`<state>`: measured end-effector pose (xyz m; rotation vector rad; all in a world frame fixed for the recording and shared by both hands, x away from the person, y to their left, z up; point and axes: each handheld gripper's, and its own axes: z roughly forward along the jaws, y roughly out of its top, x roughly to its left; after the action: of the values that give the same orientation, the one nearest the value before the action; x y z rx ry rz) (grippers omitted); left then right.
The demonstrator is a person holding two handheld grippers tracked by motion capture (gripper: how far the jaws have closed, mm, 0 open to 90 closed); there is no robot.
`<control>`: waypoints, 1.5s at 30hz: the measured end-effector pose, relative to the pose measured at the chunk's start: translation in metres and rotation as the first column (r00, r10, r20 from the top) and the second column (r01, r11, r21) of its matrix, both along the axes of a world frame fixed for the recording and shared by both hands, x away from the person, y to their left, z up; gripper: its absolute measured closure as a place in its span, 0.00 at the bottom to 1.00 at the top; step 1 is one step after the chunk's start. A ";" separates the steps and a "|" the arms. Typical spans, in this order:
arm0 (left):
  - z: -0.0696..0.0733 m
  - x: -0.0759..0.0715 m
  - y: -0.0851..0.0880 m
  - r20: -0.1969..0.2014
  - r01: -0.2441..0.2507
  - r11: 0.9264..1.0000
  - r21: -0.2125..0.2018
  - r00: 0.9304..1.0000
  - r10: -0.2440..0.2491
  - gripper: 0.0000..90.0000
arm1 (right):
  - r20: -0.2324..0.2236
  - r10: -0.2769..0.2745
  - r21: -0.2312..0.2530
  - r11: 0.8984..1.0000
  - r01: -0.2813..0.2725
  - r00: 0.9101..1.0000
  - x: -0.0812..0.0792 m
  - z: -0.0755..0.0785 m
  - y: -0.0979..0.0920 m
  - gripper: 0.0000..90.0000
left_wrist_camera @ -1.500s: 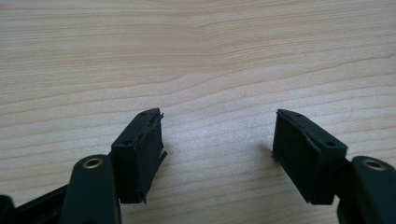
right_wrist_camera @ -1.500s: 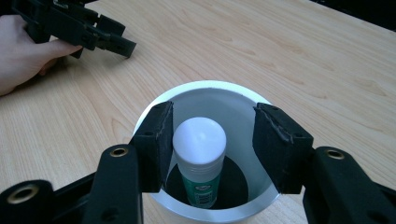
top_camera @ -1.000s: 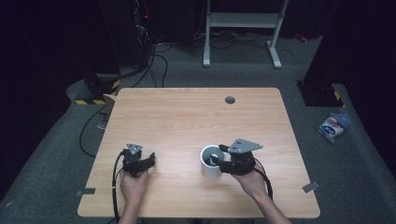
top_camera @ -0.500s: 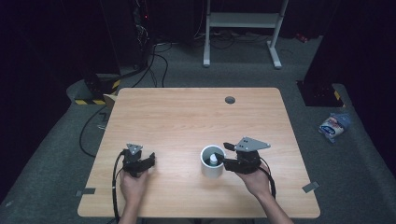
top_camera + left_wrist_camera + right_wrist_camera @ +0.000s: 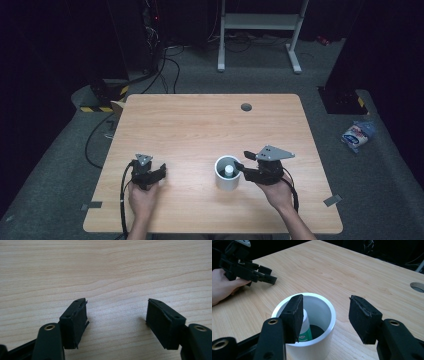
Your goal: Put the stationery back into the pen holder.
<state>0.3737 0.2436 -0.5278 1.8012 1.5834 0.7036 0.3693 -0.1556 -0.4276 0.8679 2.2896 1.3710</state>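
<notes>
Item: white cylindrical cup (image 5: 228, 173), open-topped, stood upright on the light wooden table (image 5: 210, 120), toward the near edge and right of centre. Inside the cup a small white bottle with a green label (image 5: 305, 328) is seen standing, its white cap (image 5: 228, 170) visible from above.

Right gripper (image 5: 240, 166): black, two-jawed, topped by a grey three-cornered plate, held just right of the cup. Its jaws are parted and nothing is clasped; in the right gripper view one pad (image 5: 293, 316) is seen over the cup's mouth, the other pad (image 5: 362, 317) outside the cup's wall. Whether a pad touches the rim cannot be told.

Left gripper (image 5: 161, 172): black, held well to the left of the cup, low over the table. Its jaws are spread wide, with bare wood between them.

Round grey hole (image 5: 246, 106): set in the table beyond the cup, near the far edge.
</notes>
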 end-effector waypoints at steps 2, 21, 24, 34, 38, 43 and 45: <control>0.000 0.000 0.000 0.000 0.000 1.000 0.000 1.000 0.000 0.37 | -0.003 -0.006 0.006 1.000 0.006 1.000 0.000 0.000 -0.002 0.51; 0.000 0.000 0.000 0.002 -0.002 1.000 -0.001 1.000 0.002 0.37 | -0.003 -0.072 0.002 0.997 0.072 0.997 0.000 0.001 -0.026 0.51; 0.000 0.000 0.000 0.002 -0.003 1.000 -0.003 1.000 0.003 0.37 | -0.005 -0.086 0.009 0.996 0.086 0.996 0.000 0.001 -0.030 0.51; 0.000 0.000 0.000 0.000 0.000 1.000 0.001 1.000 0.000 0.36 | -0.004 -0.118 0.016 0.993 0.118 0.993 0.000 0.001 -0.042 0.51; 0.000 0.000 0.000 0.001 0.000 1.000 0.001 1.000 0.000 0.36 | -0.009 -0.131 0.017 0.991 0.132 0.991 0.001 0.000 -0.047 0.51; 0.000 0.000 0.000 0.000 0.000 1.000 0.000 1.000 0.000 0.36 | -0.008 -0.150 0.019 0.988 0.150 0.989 0.000 0.000 -0.054 0.51; 0.000 0.000 -0.001 0.002 -0.003 1.000 -0.002 1.000 0.003 0.36 | -0.009 -0.157 0.025 0.987 0.157 0.988 0.000 0.000 -0.056 0.51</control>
<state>0.3738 0.2430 -0.5280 1.7958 1.5853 0.7048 0.3696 -0.2116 -0.4277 1.0389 2.1611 1.3333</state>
